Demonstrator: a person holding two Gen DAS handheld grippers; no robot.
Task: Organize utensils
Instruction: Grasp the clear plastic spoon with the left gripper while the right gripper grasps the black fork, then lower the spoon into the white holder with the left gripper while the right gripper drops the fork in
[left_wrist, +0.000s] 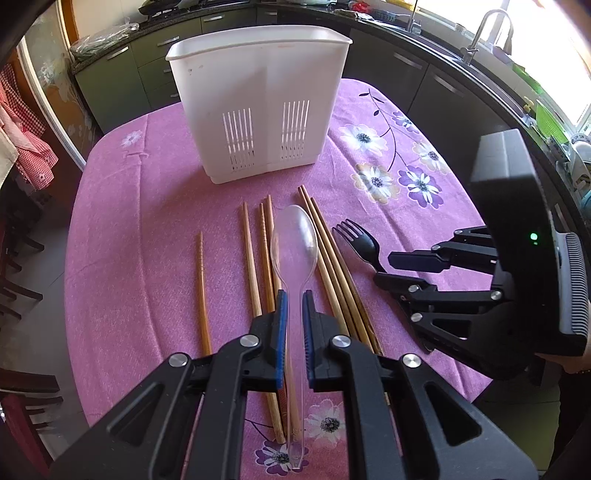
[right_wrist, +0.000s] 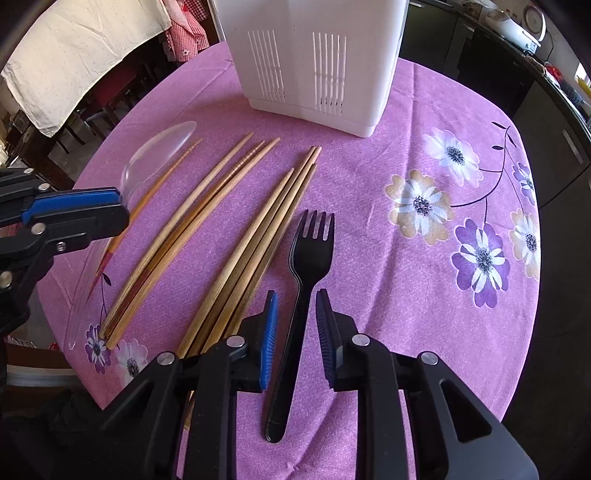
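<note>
Left gripper (left_wrist: 293, 317) clamped narrow on handle of clear plastic spoon (left_wrist: 294, 243); bowl pointing ahead toward white utensil caddy (left_wrist: 258, 103), handle tail trailing back under the jaws. In right wrist view, spoon apparently raised clear of purple floral tablecloth (right_wrist: 388, 277), bowl tilted upward. Right gripper (right_wrist: 295, 332) poised over black plastic fork (right_wrist: 303, 295); jaws part-closed, straddling the handle, gap visible on both sides, pads (right_wrist: 271, 332) not yet pressing. Fork flat on cloth, tines toward caddy, long axis running nearly straight along the fingers' forward line, so handle already centred for a pinch across its width. Fork lying just right of nearest bundle of wooden chopsticks (right_wrist: 251, 251); left pad close to that bundle, snag possible on closing. Second chopstick group (right_wrist: 192, 225) and one single stick further left, all roughly parallel, tips toward caddy. Caddy upright at far edge of table, well ahead of both grippers. Judged next: finish closing on fork; carry spoon forward and tip into caddy.
</note>
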